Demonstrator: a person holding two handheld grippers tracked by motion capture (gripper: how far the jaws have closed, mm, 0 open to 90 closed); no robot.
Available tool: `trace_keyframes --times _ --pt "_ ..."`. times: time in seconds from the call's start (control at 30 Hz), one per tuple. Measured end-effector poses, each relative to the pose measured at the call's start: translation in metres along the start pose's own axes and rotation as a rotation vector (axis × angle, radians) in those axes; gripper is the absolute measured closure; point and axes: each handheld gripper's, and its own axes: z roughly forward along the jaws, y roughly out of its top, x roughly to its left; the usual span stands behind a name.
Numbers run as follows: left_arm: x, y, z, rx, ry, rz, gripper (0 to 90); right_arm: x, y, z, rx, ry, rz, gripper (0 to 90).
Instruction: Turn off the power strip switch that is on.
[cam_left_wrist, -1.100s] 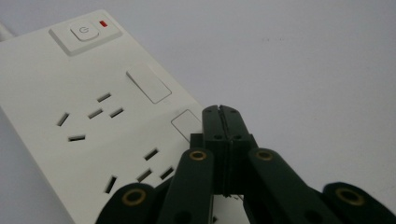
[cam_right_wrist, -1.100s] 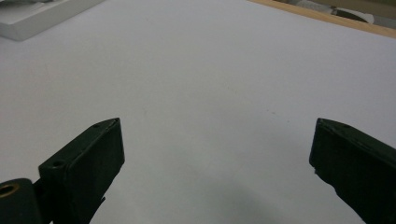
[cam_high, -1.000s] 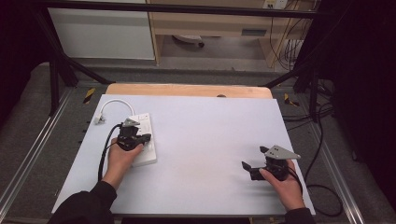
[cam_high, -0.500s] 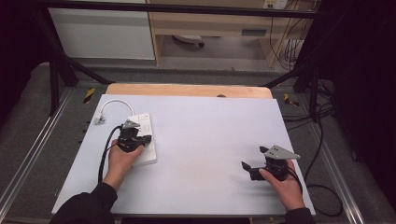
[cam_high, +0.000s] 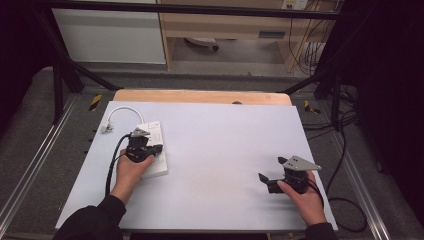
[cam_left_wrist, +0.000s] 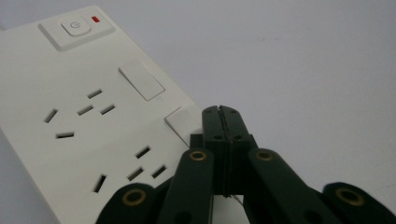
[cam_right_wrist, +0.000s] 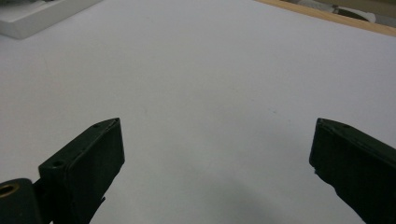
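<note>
While my left tool (cam_left_wrist: 221, 113) sat over the near end of the white power strip (cam_high: 153, 147) at the desk's (cam_high: 225, 150) left side, its jaws were pressed together on nothing, tips beside a small white button (cam_left_wrist: 181, 122). My right tool (cam_high: 265, 181) rested far right, jaws spread wide over bare surface.

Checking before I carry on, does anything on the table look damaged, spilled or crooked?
Nothing stands out. The white power strip lies flat and intact on the table, the shut left gripper poised over its edge. The right gripper sits open, apart.
</note>
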Motion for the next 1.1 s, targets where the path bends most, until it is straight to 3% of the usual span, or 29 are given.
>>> trace_keyframes --times 0.67,0.93,1.1 --pt "-0.0066 0.0074 -0.0082 -0.036 -0.002 0.028 89.7 0.0001 0.0000 0.0001 0.002 0.000 -0.002 3.8" --pt "-0.0090 0.0095 -0.0094 -0.052 0.037 0.030 75.6 -0.0002 -0.0001 0.0006 0.002 0.002 -0.005 3.8" --pt "-0.0093 0.0101 -0.0100 -0.059 0.033 0.033 71.5 -0.0001 -0.0001 0.0008 0.004 0.001 -0.005 3.8"
